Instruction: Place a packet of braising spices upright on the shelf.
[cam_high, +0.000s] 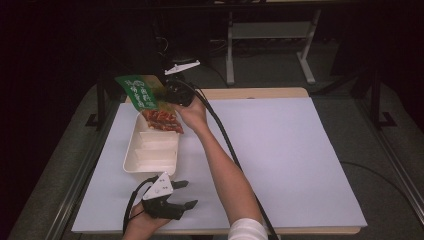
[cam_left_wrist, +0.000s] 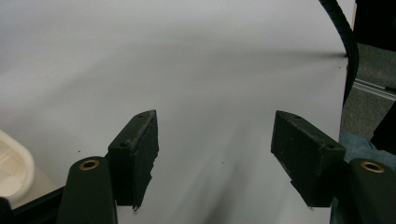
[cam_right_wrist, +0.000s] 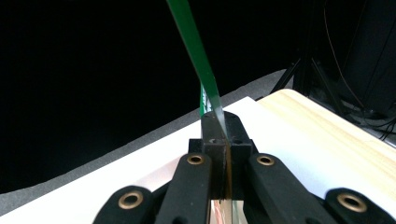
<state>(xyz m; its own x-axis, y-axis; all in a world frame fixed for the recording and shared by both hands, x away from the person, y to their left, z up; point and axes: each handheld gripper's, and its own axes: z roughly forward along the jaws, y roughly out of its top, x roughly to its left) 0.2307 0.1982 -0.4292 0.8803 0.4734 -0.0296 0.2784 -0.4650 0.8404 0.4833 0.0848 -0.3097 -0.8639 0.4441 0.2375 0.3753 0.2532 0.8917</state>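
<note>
High view: we see the R gripper (cam_high: 172, 95) at the far end of the white tray (cam_high: 131, 156), clamped on a green snack packet (cam_high: 139, 91) — packet tilted, long axis running down-right toward the tray, red contents (cam_high: 162, 120) over the far compartment. White print on the green face, too small to read. L gripper (cam_high: 186, 194) sits near the table edge, well apart from the packet, so R hand is nearer.

L gripper view: jaws wide apart, nothing between, white table sheet (cam_left_wrist: 196, 79) ahead, tray corner at left.

R gripper view: jaws together on the packet's thin edge (cam_right_wrist: 198, 58), which rises straight up from them.
</note>
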